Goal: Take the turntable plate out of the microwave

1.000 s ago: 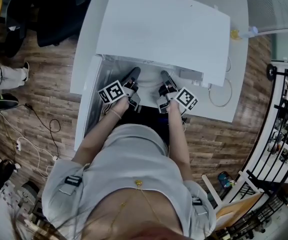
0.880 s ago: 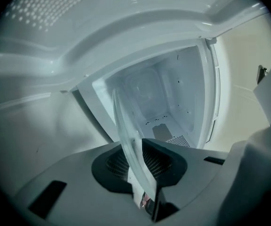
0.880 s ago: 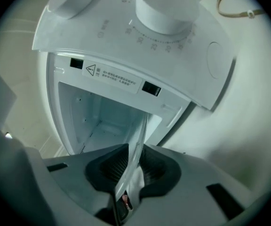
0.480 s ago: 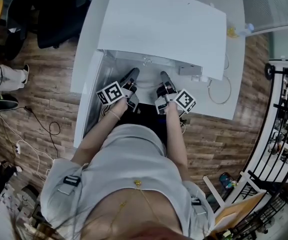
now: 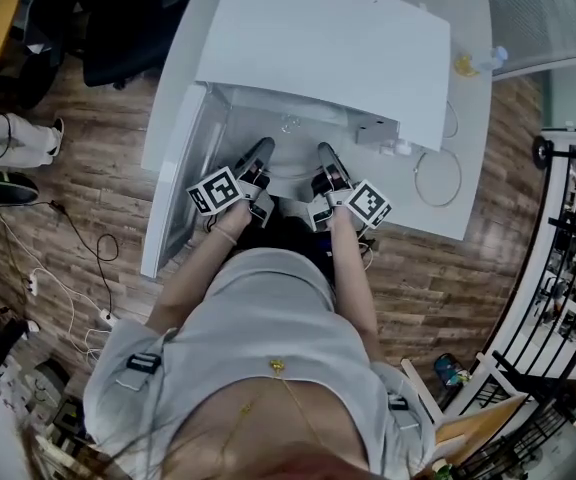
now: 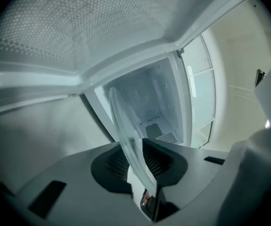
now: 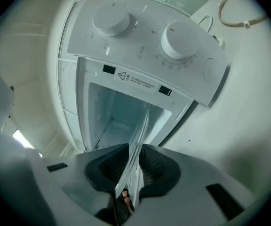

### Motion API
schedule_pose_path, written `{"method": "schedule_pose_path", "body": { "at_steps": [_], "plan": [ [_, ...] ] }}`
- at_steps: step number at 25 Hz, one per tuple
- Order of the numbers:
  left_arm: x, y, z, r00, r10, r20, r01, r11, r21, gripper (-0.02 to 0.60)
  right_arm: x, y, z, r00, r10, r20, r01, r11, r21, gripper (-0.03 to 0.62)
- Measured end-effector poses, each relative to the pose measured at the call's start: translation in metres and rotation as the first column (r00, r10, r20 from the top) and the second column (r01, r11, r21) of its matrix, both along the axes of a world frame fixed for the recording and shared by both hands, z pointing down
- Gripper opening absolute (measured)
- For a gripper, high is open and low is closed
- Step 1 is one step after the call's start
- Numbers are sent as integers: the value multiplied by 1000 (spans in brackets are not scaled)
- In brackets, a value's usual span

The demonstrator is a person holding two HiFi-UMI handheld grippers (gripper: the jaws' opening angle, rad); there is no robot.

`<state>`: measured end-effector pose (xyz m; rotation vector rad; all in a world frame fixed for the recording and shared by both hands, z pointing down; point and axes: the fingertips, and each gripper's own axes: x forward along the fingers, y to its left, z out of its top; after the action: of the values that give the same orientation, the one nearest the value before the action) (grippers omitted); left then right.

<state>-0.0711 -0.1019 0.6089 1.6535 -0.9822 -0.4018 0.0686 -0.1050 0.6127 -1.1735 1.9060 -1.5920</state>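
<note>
Here our left gripper (image 6: 139,166) and right gripper (image 7: 131,168) each stood narrow, clamped on opposite rims of the glass turntable plate (image 7: 140,134). We held it between us at the mouth of the microwave (image 5: 328,38), seemingly clear of the cavity floor. The door (image 5: 173,183) hung open at left.

Soft, even light with faint shadows. Head view sharp, bowed at its edges. Gripper views fisheye with black corners; the plate (image 6: 125,135) blurs near the lens.
</note>
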Motion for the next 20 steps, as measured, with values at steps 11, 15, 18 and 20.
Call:
{"method": "schedule_pose_path", "body": {
  "at_steps": [11,15,18,20],
  "plan": [
    [14,39,-22,1000,14,7,-15,998,54,94,13,37,-24,1000,-14,-8,15,999,44,72],
    [19,56,-32,1000,21,21,-22,997,76,94,17,52,-40,1000,-30,-3,30,995,92,72],
    [17,68,-39,999,22,26,-24,995,94,95,15,63,-52,999,-39,-2,39,991,124,72],
    [18,76,-49,1000,22,12,-23,994,107,95,11,69,-63,998,-56,-6,56,984,171,72]
  ]
}}
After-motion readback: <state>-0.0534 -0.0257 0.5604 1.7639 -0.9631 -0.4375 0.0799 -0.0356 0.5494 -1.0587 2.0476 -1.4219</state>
